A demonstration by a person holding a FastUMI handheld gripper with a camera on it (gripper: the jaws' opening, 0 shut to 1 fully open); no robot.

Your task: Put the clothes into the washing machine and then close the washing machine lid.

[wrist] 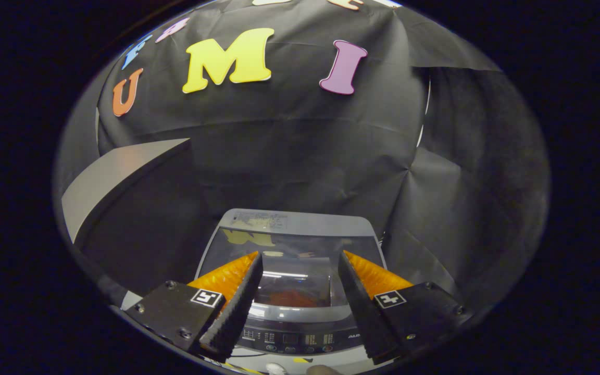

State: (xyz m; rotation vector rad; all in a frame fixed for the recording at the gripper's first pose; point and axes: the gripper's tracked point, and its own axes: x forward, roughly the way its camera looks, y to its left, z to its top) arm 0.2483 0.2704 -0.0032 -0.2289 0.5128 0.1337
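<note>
Below me stands a grey top-loading washing machine (295,221). Its glass lid (289,247) lies flat and down over the tub, mirroring the wall. Through the glass, something orange-red (292,298), apparently clothing, shows inside the drum. The control panel (292,339) runs along the machine's near edge. My gripper (300,258) hovers above the lid, open, with nothing between its fingers. Both fingers point toward the machine's back edge.
A grey slanted panel (117,172) rises to the left of the machine. Black cloth (305,156) hangs close behind the washer and wraps round on the right side.
</note>
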